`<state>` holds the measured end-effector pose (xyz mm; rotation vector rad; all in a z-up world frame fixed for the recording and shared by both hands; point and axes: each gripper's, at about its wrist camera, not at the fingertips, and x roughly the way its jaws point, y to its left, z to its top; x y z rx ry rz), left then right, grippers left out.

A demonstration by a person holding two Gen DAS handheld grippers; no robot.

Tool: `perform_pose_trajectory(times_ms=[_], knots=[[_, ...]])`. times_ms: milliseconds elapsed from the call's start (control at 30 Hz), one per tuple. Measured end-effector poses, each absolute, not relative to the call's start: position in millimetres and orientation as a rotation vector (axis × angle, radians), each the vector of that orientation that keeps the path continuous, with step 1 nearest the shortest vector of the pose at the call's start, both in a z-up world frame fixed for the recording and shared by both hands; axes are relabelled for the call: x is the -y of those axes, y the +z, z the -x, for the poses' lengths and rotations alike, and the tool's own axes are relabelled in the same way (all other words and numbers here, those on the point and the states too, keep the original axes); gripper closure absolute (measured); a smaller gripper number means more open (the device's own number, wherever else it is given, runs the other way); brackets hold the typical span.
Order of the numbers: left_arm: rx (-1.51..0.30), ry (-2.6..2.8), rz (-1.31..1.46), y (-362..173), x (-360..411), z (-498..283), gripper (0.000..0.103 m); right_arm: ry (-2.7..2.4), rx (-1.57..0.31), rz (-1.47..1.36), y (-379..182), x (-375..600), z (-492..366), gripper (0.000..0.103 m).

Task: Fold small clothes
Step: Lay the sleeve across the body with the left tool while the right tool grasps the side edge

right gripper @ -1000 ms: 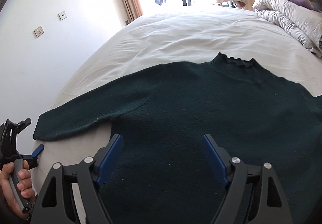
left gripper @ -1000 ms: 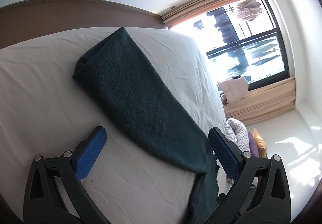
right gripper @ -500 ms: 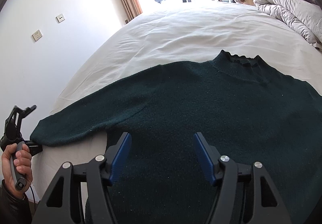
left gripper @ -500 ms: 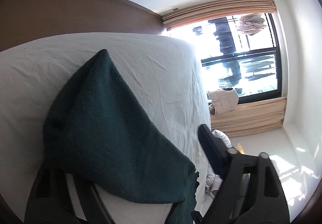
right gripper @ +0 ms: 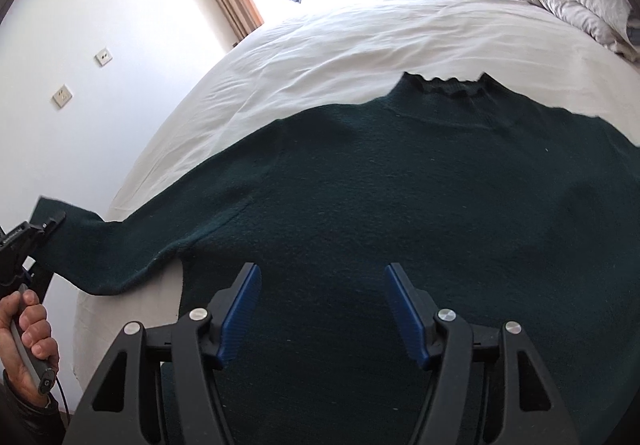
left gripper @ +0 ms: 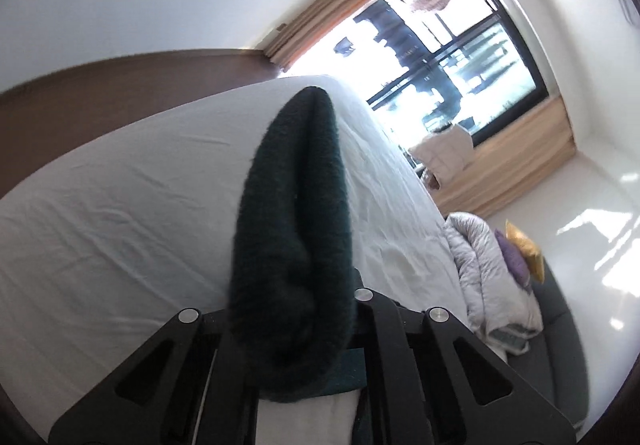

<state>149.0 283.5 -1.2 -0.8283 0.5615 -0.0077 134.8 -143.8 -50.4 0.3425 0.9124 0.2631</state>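
The dark green fuzzy knit sweater (right gripper: 400, 185) lies spread flat on the white bed sheet (right gripper: 340, 33), neck away from us. It looks soft and floppy, so it will sag wherever nobody holds it. The left gripper (left gripper: 304, 305) is squeezed tight on the sleeve end (left gripper: 296, 205) (a good spot to grab). The right gripper (right gripper: 322, 309) hangs partly open over the sweater's body, holding nothing. Wool hides the left fingertips. The other sleeve is cut off.

black angular right gripper (right gripper: 322, 309) frame, silver screws, ribbed blue jaws, dark sleeve (right gripper: 24, 411), thin black cable
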Motion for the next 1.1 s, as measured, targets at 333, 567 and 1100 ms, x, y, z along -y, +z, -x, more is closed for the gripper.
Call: perform_pose_trajectory(times_ms=[333, 567, 1100], knots=[[-0.666, -0.194, 0.102, -12, -17, -185, 0.095, 0.334, -0.916, -0.580, -59, 219, -134, 0.026], [-0.680, -0.225, -0.320, -96, 111, -111, 0.095, 0.472, -0.971, -0.783, -78, 258, -148, 0.026], [-0.627, -0.099, -0.623, -127, 159, -99, 0.095, 0.733, -1.076, -0.831, -73, 222, -182, 0.043]])
